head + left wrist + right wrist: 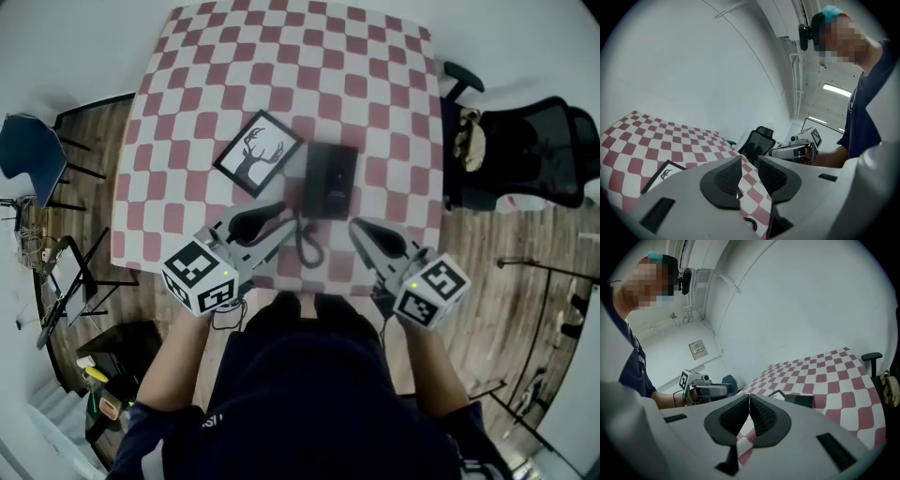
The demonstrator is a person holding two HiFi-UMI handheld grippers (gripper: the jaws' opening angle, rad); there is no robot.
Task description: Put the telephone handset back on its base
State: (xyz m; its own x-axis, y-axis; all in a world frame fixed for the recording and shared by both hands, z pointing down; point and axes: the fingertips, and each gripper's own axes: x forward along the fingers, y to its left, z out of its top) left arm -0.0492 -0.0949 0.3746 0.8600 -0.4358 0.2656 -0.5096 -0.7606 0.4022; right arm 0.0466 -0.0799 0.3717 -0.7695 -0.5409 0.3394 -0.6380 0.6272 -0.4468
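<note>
A black telephone (330,180) lies near the middle of the checkered table (394,84). Its coiled cord (309,246) loops toward the front edge. In this blur I cannot tell the handset apart from the base. My left gripper (281,225) hovers just left of the cord, its jaws a small gap apart with only the tablecloth and cord (751,224) showing between them. My right gripper (356,227) hovers to the right of the cord, in front of the phone. In the right gripper view its pads (759,416) meet at the tips, empty, and the telephone (799,401) lies beyond.
A framed deer picture (259,153) lies left of the phone. A black office chair (525,150) stands at the table's right side. Stands, a blue chair and clutter (56,244) fill the floor on the left.
</note>
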